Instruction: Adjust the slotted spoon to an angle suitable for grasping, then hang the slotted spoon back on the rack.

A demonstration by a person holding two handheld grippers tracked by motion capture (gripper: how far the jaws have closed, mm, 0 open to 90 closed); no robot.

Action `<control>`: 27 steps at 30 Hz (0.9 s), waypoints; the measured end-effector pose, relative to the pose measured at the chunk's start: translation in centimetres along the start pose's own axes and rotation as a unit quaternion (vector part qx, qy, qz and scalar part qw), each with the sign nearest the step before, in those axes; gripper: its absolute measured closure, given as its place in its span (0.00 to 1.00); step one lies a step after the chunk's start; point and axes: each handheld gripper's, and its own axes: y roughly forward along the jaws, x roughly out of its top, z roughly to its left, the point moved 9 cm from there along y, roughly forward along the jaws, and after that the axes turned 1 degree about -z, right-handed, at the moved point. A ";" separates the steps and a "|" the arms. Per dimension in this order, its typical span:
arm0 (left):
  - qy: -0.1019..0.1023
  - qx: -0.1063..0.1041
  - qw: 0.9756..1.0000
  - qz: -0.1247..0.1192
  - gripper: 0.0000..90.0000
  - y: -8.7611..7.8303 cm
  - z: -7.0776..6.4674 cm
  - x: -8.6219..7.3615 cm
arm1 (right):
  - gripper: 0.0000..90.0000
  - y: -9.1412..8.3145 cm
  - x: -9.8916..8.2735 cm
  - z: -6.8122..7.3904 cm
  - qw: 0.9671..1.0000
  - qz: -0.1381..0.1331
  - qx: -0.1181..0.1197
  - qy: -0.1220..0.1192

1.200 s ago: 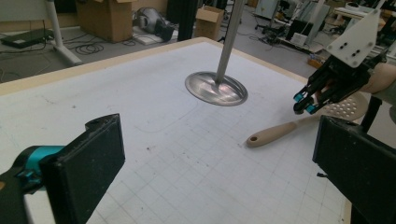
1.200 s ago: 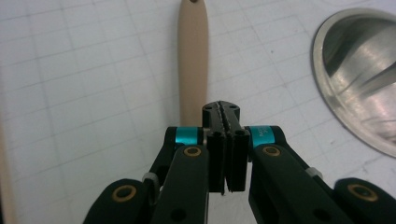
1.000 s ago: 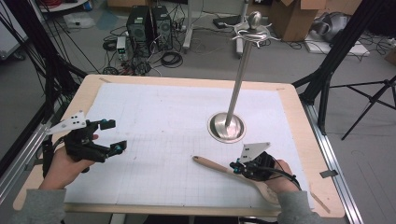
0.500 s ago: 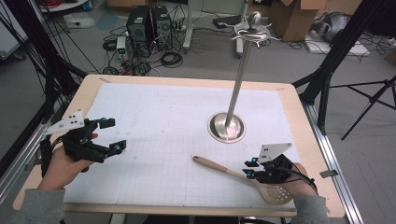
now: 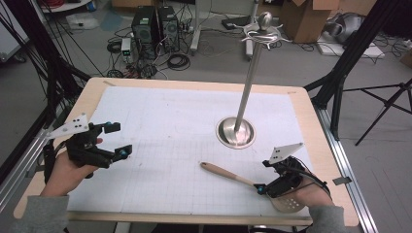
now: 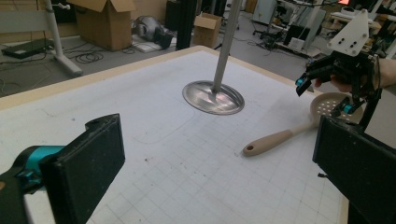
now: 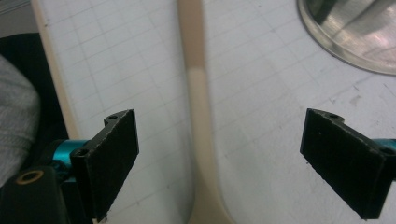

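Released since a second ago: right gripper [image 5: 266, 187] slid toward near-right table edge, jaws just been opening, now wide and clear of beige slotted spoon with wooden-toned handle [image 5: 228, 173]; handle passes between the pads untouched, lying flat on white gridded mat [image 5: 160, 121]; perforated bowl under right hand, near front edge; left gripper [image 5: 119, 141] open, empty, well apart at mat's left; steel pole stand with round base [image 5: 235, 132] just beyond spoon.

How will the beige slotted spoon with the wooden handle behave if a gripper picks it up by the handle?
The beige slotted spoon looks rigid, so probably no flopping. Its round wooden handle may slip between flat pads. The wide perforated head could tip downward.
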 end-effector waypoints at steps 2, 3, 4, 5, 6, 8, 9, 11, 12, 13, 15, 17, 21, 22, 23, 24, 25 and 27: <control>0.002 0.000 1.000 0.003 0.03 0.0 0.0 -0.1 | 0.12 0.2 -0.2 0.1 1.000 0.007 0.011 0.002; 0.003 0.000 1.000 0.003 0.03 0.0 -0.1 -0.1 | 0.15 0.3 -0.4 0.2 1.000 0.011 0.016 -0.001; 0.003 0.000 1.000 0.003 0.03 -0.1 -0.1 -0.1 | 0.17 0.4 -0.5 0.3 1.000 0.016 0.018 -0.005; 0.003 -0.001 1.000 0.002 0.03 -0.1 -0.2 -0.1 | 0.17 0.6 -0.6 0.3 1.000 0.020 0.018 -0.007; 0.003 -0.001 1.000 0.001 0.03 -0.2 -0.2 -0.1 | 0.17 0.6 -0.7 0.3 0.999 0.025 0.019 -0.009; 0.002 0.002 1.000 0.002 0.03 -0.4 -0.1 -0.2 | 0.17 0.8 -0.5 0.4 0.999 0.025 0.021 -0.015; 0.002 0.002 1.000 0.000 0.03 -0.6 0.0 -0.1 | 0.17 0.8 -0.4 0.3 0.999 0.022 0.020 -0.017; -0.001 0.006 1.000 -0.003 0.03 -0.8 0.1 -0.1 | 0.17 0.8 -0.2 0.2 1.000 0.019 0.018 -0.017; 0.000 0.006 1.000 -0.002 0.03 -0.9 0.2 -0.1 | 0.17 0.8 -0.1 0.1 1.000 0.017 0.016 -0.017; -0.002 0.007 1.000 -0.003 0.03 -0.9 0.2 -0.1 | 0.17 0.9 -0.1 0.1 1.000 0.016 0.015 -0.016; -0.002 0.006 1.000 -0.002 0.03 -0.8 0.2 -0.2 | 0.17 0.9 -0.2 -0.1 1.000 0.017 0.012 -0.020; -0.001 0.005 1.000 0.001 0.03 -0.7 0.1 -0.3 | 0.17 0.8 -0.2 0.0 1.000 0.015 0.013 -0.017; 0.001 0.005 1.000 0.006 0.03 -0.5 0.0 -0.4 | 0.17 0.9 -0.3 -0.1 1.000 0.013 0.013 -0.012; 0.002 0.004 1.000 0.006 0.03 -0.5 0.0 -0.4 | 0.17 1.0 -0.4 -0.1 1.000 0.015 0.013 -0.012; 0.001 0.004 1.000 0.005 0.03 -0.5 -0.1 -0.4 | 0.17 1.0 -0.4 -0.1 1.000 0.017 0.014 -0.013; 0.002 0.004 1.000 0.005 0.03 -0.5 -0.1 -0.4 | 0.18 1.1 -0.5 0.0 1.000 0.019 0.015 -0.013; 0.003 0.003 1.000 0.006 0.03 -0.5 -0.2 -0.4 | 0.18 1.2 -0.5 0.0 1.000 0.019 0.015 -0.014; 0.003 0.003 1.000 0.004 0.03 -0.5 -0.2 -0.3 | 0.19 1.3 -0.4 0.1 0.999 0.021 0.018 -0.015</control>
